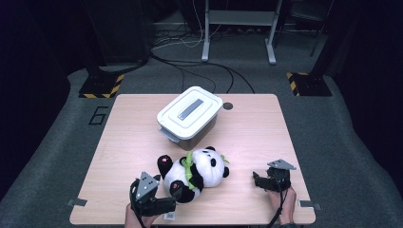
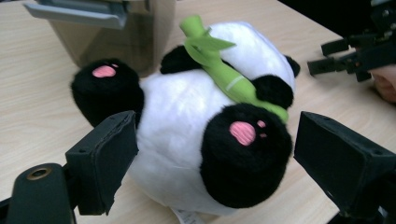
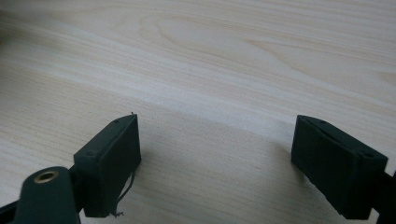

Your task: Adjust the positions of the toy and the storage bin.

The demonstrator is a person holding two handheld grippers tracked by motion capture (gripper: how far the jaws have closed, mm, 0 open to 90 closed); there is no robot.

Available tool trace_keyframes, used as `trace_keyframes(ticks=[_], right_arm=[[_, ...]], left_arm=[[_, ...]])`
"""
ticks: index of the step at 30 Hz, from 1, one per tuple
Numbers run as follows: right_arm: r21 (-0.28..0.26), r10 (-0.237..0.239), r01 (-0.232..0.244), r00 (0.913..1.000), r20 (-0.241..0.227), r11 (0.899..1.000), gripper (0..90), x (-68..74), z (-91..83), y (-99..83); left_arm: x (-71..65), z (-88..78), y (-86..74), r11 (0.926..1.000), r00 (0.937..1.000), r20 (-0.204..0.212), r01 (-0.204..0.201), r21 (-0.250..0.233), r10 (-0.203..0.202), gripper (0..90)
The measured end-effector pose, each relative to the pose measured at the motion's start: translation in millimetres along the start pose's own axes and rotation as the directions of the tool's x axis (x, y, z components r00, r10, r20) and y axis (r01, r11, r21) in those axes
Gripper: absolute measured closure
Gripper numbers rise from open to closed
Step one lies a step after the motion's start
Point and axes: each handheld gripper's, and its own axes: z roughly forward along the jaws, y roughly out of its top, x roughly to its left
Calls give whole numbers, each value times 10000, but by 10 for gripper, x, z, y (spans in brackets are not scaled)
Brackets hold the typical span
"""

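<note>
Near the lower centre of the high view, the plush panda (image 1: 196,172) lay on its back before the lidded box (image 1: 190,115), the left gripper (image 1: 167,205) open around its legs without pressing, while the right gripper (image 1: 257,181) waited open at lower right.

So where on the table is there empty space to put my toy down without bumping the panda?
The table is bare on its right half, between the white-lidded box and the right tool. The far left corner, left of the box, is free too. It is crowded at the near left, where the panda lies close beside the box with the left tool reaching up to it.
</note>
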Motion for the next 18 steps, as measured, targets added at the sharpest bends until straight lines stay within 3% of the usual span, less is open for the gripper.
trace_keyframes(ticks=[2, 5, 9, 18], right_arm=[[-7, 3, -3, 10000, 9, 10000, 147, 1, 1, 0], [-3, 5, -5, 10000, 20, 10000, 148, 0, 1, 0], [11, 88, -88, 10000, 13, 10000, 153, -2, 2, 0], [2, 114, -114, 9999, 25, 9999, 157, -3, 1, 0]], left_arm=[[-21, 39, -18, 9995, 9996, 16, -270, 163, 270, 153], [-34, 104, -56, 9990, 9994, 85, -328, 319, 325, 308], [-17, 156, -124, 9991, 9977, 569, -390, 187, 378, 502], [51, 108, -148, 9973, 9962, 464, -729, -77, 732, 628]])
